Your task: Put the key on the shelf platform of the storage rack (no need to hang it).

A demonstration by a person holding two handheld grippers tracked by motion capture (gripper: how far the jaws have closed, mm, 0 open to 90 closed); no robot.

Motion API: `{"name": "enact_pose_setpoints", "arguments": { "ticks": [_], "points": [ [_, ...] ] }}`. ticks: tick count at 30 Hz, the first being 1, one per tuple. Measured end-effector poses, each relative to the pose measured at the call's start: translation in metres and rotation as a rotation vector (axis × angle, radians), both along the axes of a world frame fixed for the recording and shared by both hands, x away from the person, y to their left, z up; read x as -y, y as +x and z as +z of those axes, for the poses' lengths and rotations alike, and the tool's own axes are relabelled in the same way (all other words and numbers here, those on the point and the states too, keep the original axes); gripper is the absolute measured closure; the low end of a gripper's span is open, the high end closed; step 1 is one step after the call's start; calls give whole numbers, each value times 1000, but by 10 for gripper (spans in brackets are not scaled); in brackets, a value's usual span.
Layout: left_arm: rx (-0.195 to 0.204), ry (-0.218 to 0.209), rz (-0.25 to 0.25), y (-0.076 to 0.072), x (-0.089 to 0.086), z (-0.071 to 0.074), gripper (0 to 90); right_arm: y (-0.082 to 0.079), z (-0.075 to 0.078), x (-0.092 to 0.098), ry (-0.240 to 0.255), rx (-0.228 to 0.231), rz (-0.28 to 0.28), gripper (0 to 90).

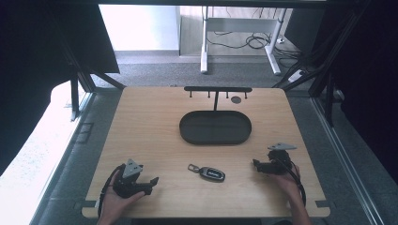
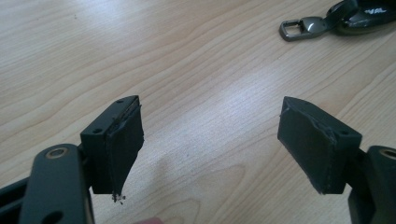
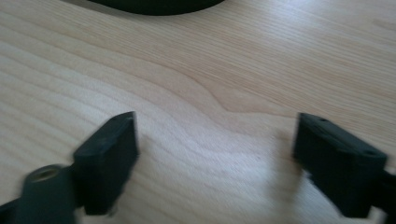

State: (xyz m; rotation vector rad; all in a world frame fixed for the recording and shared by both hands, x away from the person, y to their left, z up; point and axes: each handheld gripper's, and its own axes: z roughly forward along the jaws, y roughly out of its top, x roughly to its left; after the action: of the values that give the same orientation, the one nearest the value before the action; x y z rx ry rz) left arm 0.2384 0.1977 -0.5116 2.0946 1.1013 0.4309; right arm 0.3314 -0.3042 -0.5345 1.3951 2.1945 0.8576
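A black car key fob (image 1: 212, 174) with a metal loop (image 1: 193, 168) lies on the wooden table (image 1: 150, 126) near its front edge. Its loop and one end of the key fob (image 2: 359, 16) show at the top right of the left gripper view. My left gripper (image 1: 152, 181) rests low at the front left, open, jaws pointing toward the fob, nothing between them. In its own view the left gripper (image 2: 210, 140) frames bare wood. My right gripper (image 1: 256, 164) sits right of the fob, open and empty. From its own camera, the right gripper (image 3: 215, 154) stands wide over bare wood.
A black oval tray (image 1: 215, 127) lies at the table's middle, with a black hook rack (image 1: 218, 89) standing behind it and a small dark disc (image 1: 236, 99) on the wood near the rack. The tray's rim (image 3: 159, 5) edges the right gripper view's top.
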Motion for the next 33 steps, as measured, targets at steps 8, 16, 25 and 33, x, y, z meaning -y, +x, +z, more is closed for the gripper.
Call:
{"name": "enact_pose_setpoints", "arguments": {
  "ticks": [8,16,25,33],
  "points": [
    [0,5,-3,-1,2,0,222,-8,8,4,13,48,37,194],
    [4,-3,-4,-2,1,1,222,-17,13,7,7,40,104,277],
    [24,-26,10,-5,-4,11,222,-17,31,0,42,36,145,320],
    [15,-41,9,-5,-3,10,221,-17,47,-21,-4,7,242,370]
  ]
}}
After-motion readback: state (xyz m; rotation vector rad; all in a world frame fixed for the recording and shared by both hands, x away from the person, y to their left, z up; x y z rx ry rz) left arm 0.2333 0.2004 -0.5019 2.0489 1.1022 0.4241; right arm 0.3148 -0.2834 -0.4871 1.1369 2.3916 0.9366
